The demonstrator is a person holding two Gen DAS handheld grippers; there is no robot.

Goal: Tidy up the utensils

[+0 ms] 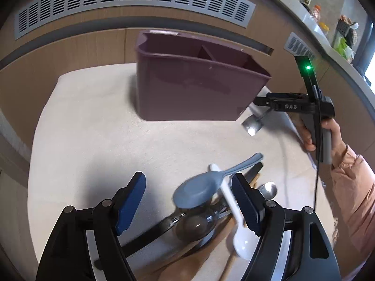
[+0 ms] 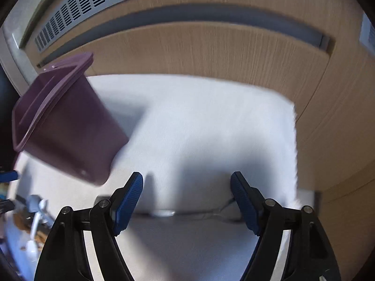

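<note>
A purple utensil caddy (image 1: 194, 79) with inner dividers stands on the white cloth at the far side; it also shows in the right wrist view (image 2: 65, 126) at the left. A heap of utensils lies near me: a grey-blue plastic spoon (image 1: 201, 187), a white plastic spoon (image 1: 236, 222), a metal ladle (image 1: 194, 227) and wooden chopsticks. My left gripper (image 1: 188, 199) is open just above this heap, empty. My right gripper (image 2: 186, 199) is open and empty over the cloth; in the left wrist view (image 1: 260, 101) it sits right of the caddy, above a metal spatula (image 1: 253, 124).
The white cloth (image 1: 93, 140) covers the table. A wooden panel wall with grey vents (image 1: 131, 2) runs close behind. A counter with bottles and a dish rack (image 1: 344, 30) lies at the far right. The person's hand (image 1: 328, 135) holds the right gripper's handle.
</note>
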